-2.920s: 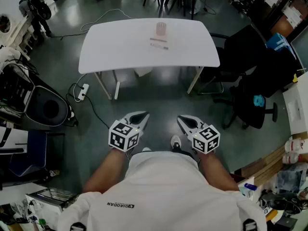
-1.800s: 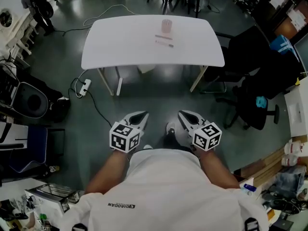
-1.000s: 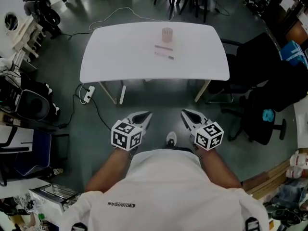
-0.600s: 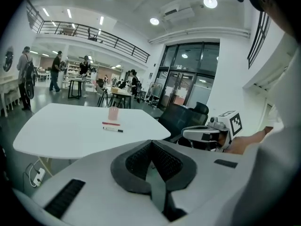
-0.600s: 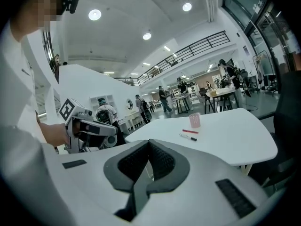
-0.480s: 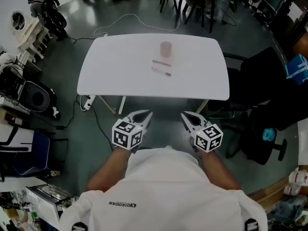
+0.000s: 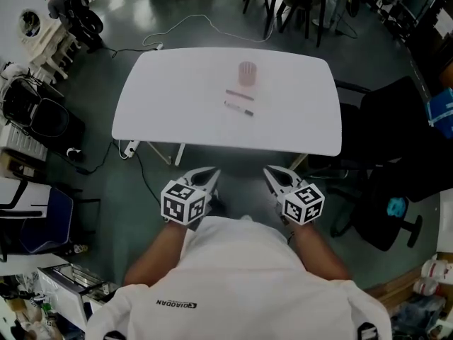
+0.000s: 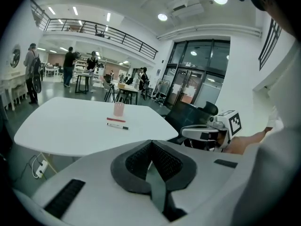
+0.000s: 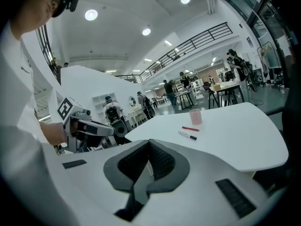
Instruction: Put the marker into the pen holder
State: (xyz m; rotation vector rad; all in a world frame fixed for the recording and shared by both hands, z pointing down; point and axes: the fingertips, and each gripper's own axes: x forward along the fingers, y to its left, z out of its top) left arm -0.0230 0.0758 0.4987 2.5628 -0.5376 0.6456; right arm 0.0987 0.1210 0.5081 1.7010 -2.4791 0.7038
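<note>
White tabletop (image 7: 170,83) carries everything I need. The pink pen holder (image 7: 246,72) stands upright towards its far side, the red marker (image 7: 239,95) lies flat just in front of it, and the white marker (image 7: 238,108) with a black cap lies just nearer me. Neither touches the holder, so either could be the one to lift. I hold my left gripper (image 7: 205,176) and right gripper (image 7: 274,178) low at my waist, short of the table's near edge and well apart from both markers. I read this as the approach, with nothing taken yet.

Along my left gripper, the jaws are pressed together with nothing between them. The holder and both markers sit far ahead, a little left of the jaw line.

Along my right gripper, the jaws again meet, empty. The markers lie ahead and to the right, with the black-capped one nearest and the holder behind them. I judge these jaws must part before any grasp.
</note>
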